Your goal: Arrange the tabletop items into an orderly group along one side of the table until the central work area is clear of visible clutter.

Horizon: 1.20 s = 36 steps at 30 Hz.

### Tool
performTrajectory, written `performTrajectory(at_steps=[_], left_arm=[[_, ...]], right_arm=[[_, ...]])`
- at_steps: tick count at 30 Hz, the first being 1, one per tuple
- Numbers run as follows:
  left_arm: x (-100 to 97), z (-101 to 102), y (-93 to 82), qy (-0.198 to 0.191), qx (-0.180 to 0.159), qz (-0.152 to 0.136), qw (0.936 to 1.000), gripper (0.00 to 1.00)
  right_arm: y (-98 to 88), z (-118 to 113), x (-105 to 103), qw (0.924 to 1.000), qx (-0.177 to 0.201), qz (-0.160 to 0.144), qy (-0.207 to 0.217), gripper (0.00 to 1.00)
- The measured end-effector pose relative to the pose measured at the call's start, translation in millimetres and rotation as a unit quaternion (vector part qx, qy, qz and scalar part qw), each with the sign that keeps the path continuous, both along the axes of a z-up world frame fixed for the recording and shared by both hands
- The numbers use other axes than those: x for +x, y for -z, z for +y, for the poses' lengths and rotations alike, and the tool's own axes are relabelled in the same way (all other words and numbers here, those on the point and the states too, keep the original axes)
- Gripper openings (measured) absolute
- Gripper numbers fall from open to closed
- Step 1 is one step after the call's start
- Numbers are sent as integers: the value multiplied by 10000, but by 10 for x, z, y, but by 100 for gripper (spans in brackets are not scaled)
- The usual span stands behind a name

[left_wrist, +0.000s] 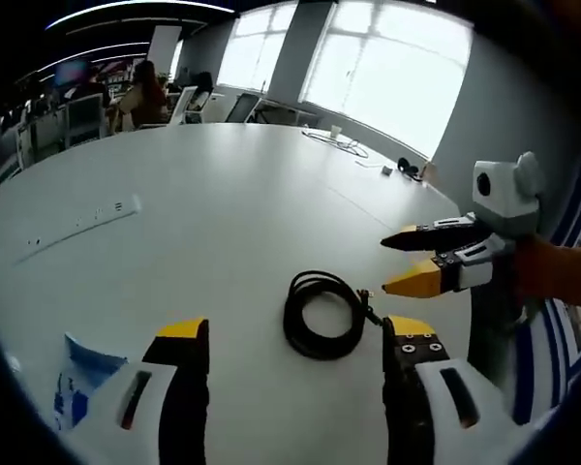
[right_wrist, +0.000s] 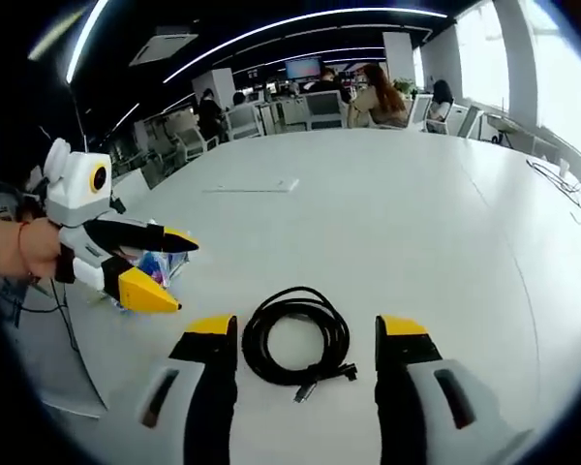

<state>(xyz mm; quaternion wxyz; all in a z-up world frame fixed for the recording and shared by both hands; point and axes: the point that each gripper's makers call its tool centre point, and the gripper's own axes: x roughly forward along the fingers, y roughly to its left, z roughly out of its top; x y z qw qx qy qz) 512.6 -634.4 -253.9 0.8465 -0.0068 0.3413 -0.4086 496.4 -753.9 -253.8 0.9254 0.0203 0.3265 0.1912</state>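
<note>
**On a white table: a coiled cable lying between two open grippers**

On the broad white oval table (left_wrist: 223, 213), a black coiled cable (left_wrist: 322, 315) is lying flat, its plug ends resting at the edge of the coil. In the left gripper view, the left gripper (left_wrist: 295, 339) is hovering just before the coil with its yellow-tipped black jaws spread apart and holding nothing. The right gripper (left_wrist: 407, 262) is coming in from the right of that view, its jaws parted and empty, its tips close beside the cable; a hand is holding it.

In the right gripper view, the same cable (right_wrist: 296, 336) is sitting between and just beyond the right gripper (right_wrist: 308, 329), whose jaws are standing wide and gripping nothing. The left gripper (right_wrist: 174, 271) is reaching in from the left, jaws apart, near a crinkled blue and white plastic packet (right_wrist: 155, 269) lying on the table behind it. That packet (left_wrist: 77, 383) is also showing in the left gripper view, beside the left jaw.

A flat white power strip (left_wrist: 82, 223) is lying farther off on the table. People are sitting at desks beyond the table, and bright windows are lining the wall.
</note>
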Motion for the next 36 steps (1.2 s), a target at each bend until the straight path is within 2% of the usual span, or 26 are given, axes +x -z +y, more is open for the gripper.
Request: performTrajectory(at_steps=[17, 25, 36], left_arm=[[-111, 505, -135, -380, 38, -2, 9993, 83], [-205, 812, -293, -684, -47, -56, 9976, 86], [-357, 1120, -455, -943, -137, -148, 9953, 88]], right_arm=[[-161, 173, -74, 9997, 60, -147, -169, 62], [-201, 313, -111, 9992, 99, -217, -317, 62], [-315, 497, -154, 9980, 98, -309, -547, 61]])
